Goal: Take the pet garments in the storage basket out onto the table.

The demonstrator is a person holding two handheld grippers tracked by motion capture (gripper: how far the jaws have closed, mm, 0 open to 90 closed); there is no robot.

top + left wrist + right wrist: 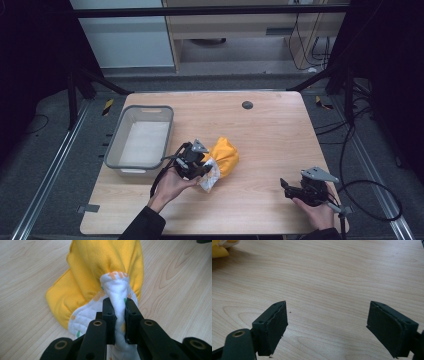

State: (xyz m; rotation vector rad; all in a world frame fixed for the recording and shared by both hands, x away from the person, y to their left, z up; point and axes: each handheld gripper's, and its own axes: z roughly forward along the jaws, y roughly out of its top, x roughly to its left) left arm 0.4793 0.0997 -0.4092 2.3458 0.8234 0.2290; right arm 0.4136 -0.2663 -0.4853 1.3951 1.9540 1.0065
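Left tongs pinch the white quilted edge of a bunched yellow cloth mid-tabletop (likely for lifting toward the grey plastic bin); right tongs rest apart, empty.

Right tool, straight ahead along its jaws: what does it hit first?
Probably nothing soon. The right tool is open over bare table, and its line looks free as far as its view shows. The yellow cloth sits off to one side at the far corner, likely outside that line.
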